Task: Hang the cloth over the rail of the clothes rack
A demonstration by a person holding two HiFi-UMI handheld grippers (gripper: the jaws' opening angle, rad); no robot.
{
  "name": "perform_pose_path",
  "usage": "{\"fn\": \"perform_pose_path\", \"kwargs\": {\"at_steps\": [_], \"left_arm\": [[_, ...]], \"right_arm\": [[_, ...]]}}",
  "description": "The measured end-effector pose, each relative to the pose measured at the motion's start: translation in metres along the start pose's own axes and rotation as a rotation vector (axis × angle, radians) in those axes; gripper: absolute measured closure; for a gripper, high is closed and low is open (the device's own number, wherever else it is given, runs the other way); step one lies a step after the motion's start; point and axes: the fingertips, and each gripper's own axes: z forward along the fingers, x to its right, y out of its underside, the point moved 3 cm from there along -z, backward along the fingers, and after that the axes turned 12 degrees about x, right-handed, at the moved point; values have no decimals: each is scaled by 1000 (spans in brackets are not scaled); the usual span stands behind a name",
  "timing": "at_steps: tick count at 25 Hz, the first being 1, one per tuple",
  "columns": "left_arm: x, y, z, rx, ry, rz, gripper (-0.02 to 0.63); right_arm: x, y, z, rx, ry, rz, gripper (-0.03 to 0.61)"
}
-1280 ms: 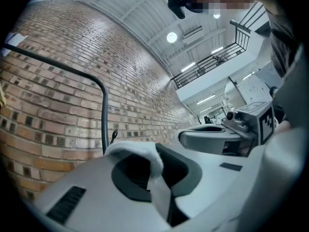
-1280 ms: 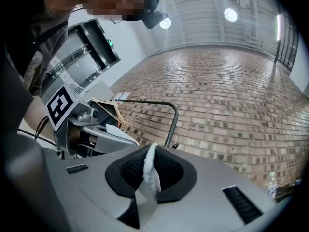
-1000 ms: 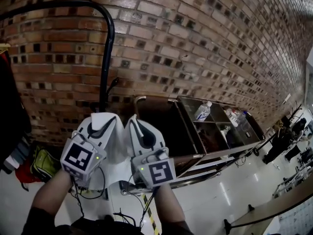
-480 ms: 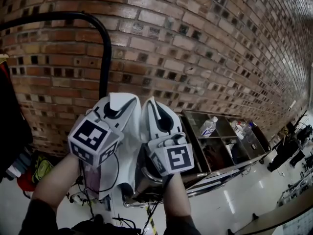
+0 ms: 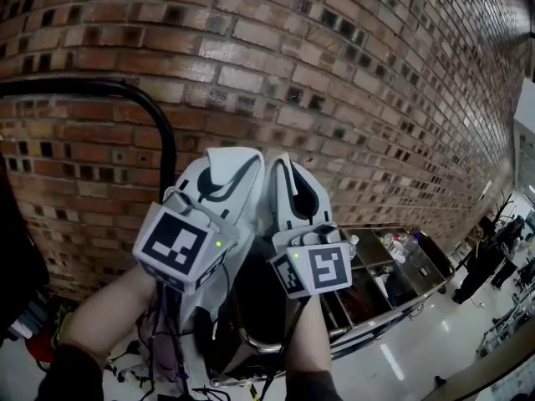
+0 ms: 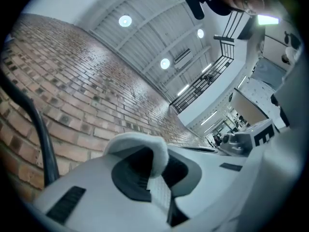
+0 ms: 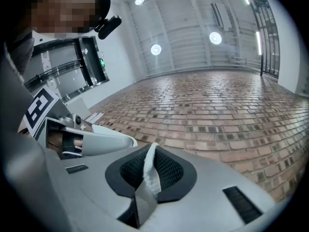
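Observation:
Both grippers are raised side by side in front of the brick wall, jaws pointing up. My left gripper (image 5: pixel 227 164) is shut on a folded edge of the white cloth (image 6: pixel 141 148), which bulges over its pads. My right gripper (image 5: pixel 290 174) is shut on a thin edge of the same cloth (image 7: pixel 151 172). In the head view the gripper bodies hide most of the cloth. The black rail of the clothes rack (image 5: pixel 117 88) curves over and down just left of the left gripper, and the left gripper view shows the rail (image 6: pixel 42 132) close at the left.
The brick wall (image 5: pixel 351 98) fills the background. A metal shelf cart (image 5: pixel 401 274) with bottles stands low on the right. Dark clothes (image 5: pixel 15 266) hang at the far left. Cables (image 5: pixel 163 353) trail below the hands.
Both grippers have risen together with the cloth, staying side by side. The view has tilted upward, so the rail's bend and the cart now sit lower in the picture.

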Motion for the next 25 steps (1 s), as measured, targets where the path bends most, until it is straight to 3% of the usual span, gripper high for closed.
{"fn": "perform_pose_path", "kwargs": {"at_steps": [11,18,20,25], "left_arm": [[-51,-39,63,80,-1,6,578],[-85,-89,68,202,22,135,578],[-98,-98,69,193,42,135,577],[-123,-105,77,98,105,43,577]], "right_arm": [[28,-25,70,72,53,24,535],[4,-58,117,186,42,-44,535],[-7,-63,128,203,39,-60,535],[-21,-61,148,208,78,-58,535]]}}
